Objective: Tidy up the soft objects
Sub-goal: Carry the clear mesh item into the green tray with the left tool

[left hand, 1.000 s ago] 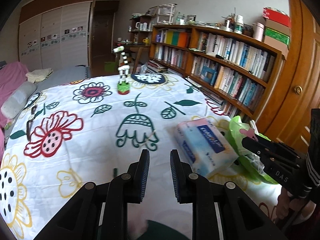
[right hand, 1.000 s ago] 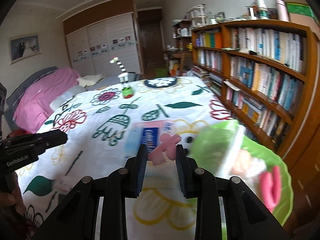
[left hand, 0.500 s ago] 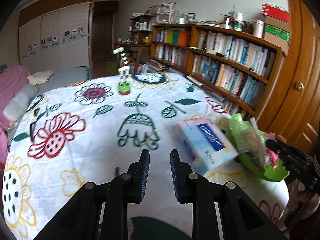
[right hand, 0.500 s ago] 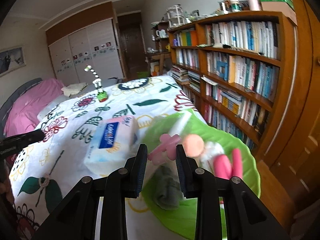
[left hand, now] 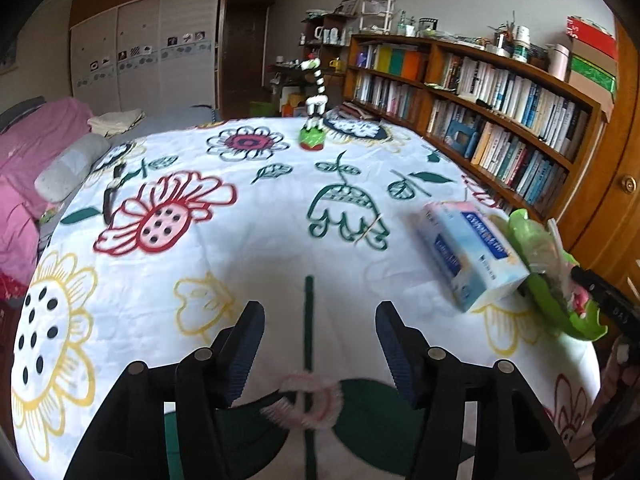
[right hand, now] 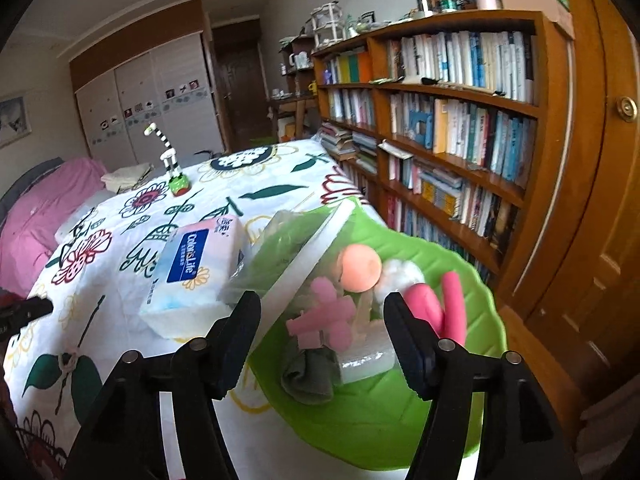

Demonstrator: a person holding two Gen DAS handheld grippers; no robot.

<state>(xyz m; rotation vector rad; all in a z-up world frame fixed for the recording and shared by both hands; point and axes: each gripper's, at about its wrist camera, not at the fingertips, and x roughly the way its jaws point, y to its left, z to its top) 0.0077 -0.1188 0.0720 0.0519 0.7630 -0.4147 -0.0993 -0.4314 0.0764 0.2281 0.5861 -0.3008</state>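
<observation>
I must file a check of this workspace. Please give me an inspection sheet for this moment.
Surface: floral bedspread.
Job's things: green leaf tray holding pink foam piece, peach ball, grey cloth; pink scrunchie lying on the bedspread.
Clutter: tissue pack, striped giraffe toy.
Grippers: left gripper open above the scrunchie; right gripper open over the tray.
Cables: nothing seen.
Surroundings: bookshelf, wardrobe.
</observation>
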